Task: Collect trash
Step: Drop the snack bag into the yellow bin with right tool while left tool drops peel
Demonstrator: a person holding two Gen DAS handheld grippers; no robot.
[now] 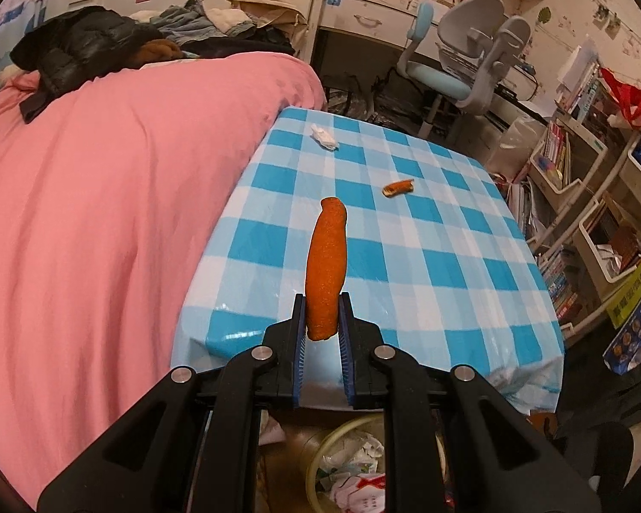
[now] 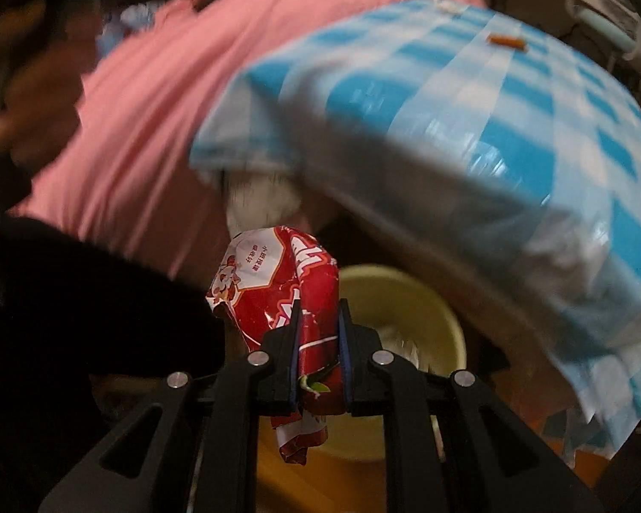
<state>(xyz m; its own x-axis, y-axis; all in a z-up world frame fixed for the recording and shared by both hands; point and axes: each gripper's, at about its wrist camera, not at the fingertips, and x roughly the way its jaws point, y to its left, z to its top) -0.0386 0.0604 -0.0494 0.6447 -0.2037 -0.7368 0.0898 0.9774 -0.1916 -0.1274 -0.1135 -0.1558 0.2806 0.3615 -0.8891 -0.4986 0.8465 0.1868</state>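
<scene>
Left wrist: left claw clamped on a long orange peel, held up over the near edge of the checkered table. On the table farther off, a small peel scrap and a white tissue, well apart. Bin with wrappers below the claw. Pink bed left of the table.

Right wrist, blurred: right claw clamped on a crumpled red wrapper, held above the yellow bin, beside the table's hanging cloth edge. Scrap visible on the table top.
</scene>
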